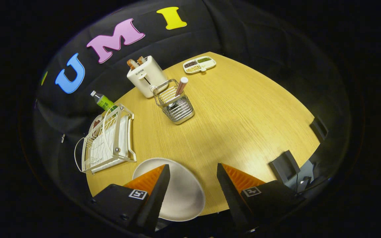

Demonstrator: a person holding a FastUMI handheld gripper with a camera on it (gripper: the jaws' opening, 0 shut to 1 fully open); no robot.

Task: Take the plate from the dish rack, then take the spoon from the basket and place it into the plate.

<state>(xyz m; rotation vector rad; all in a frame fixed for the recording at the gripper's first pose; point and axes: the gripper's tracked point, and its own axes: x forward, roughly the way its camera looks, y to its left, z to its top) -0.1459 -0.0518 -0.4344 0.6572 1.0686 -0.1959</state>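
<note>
Hovering with fingers spread and empty, the gripper [193, 180] hangs over the plate [180, 191], already out on the table [243, 112].

Between and just under the fingers, nearer the left one, the plate lies flat; stiff, smooth and likely breakable. Ahead, the wire basket [174, 104] holds the spoon [180, 88] upright; light, rigid, probably slick at the bowl, so the raised handle end is the place to pinch. Left of the basket sits the dish rack [107, 140]. Beyond stands a toaster [146, 77], its small brand mark too blurred to read, as is the bottle [103, 100] label.
</note>
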